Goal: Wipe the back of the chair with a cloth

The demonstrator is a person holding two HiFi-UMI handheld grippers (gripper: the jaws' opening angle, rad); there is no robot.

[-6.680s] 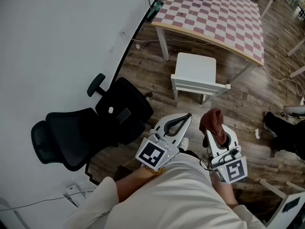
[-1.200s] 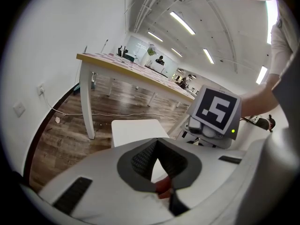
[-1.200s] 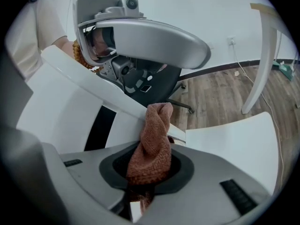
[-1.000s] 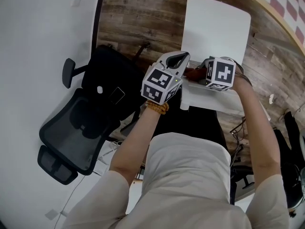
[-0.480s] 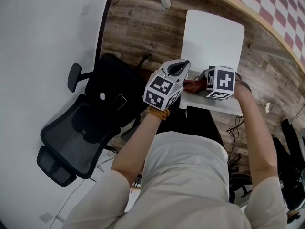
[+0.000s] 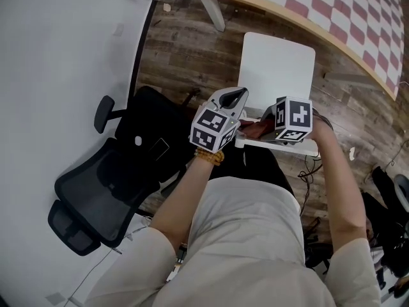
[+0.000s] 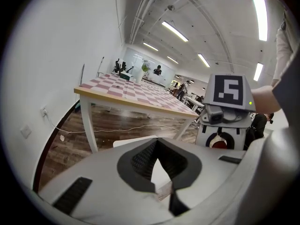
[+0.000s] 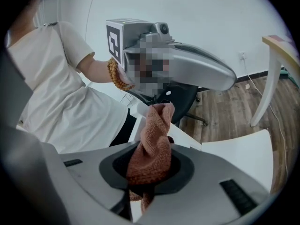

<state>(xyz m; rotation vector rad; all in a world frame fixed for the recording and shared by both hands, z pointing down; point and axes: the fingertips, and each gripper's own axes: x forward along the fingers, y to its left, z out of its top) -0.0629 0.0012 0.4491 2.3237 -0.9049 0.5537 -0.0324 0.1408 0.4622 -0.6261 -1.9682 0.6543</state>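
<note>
A white chair (image 6: pixel 278 59) stands in front of me, its back rail (image 6: pixel 291 147) nearest to my body. My right gripper (image 6: pixel 267 123) is shut on a rust-red cloth (image 6: pixel 255 130), which lies against the left end of that rail. In the right gripper view the cloth (image 8: pixel 153 142) bunches up out of the right gripper (image 8: pixel 151 168), over the white rail (image 8: pixel 185 136). My left gripper (image 6: pixel 234 94) hovers just left of the cloth, shut and holding nothing. The left gripper (image 7: pixel 158 146) faces the chair seat (image 7: pixel 133 142).
A black office chair (image 6: pixel 112 181) stands against the white wall (image 6: pixel 57 50) to my left. A table with a pink-and-white checked top (image 6: pixel 332 11) is beyond the white chair. Dark things lie on the wood floor (image 6: pixel 179 43) at the right edge.
Since 6.7 s ago I have stepped up to the white chair and brought the cloth down onto its back rail. Over the last second both grippers have barely shifted.
</note>
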